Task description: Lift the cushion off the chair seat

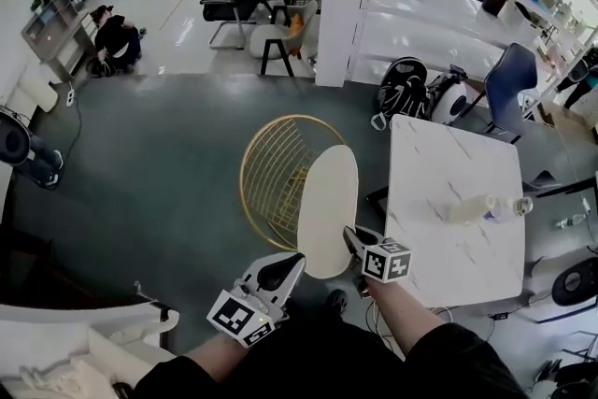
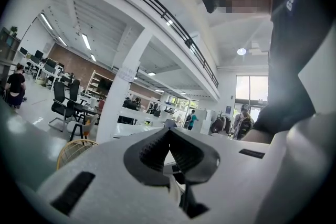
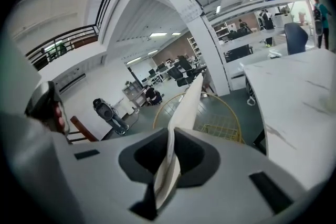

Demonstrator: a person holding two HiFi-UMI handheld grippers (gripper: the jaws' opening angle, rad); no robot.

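Cream cushion (image 1: 327,201) hangs edge-pinched in the right gripper (image 1: 351,240); grip firmly and raise it clear of the gold wire chair (image 1: 254,165). Left gripper (image 1: 295,261) is closed on nothing.

Matt cream cushion (image 1: 327,201), gold metal-wire chair (image 1: 266,173), glossy marble-look table (image 1: 439,163), smooth dark floor (image 1: 159,163).

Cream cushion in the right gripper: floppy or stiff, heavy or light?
Probably fairly stiff: the cushion looks flat though the right gripper holds only one edge. Likely light, as that single pinch carries it. It might pivot in the jaws.
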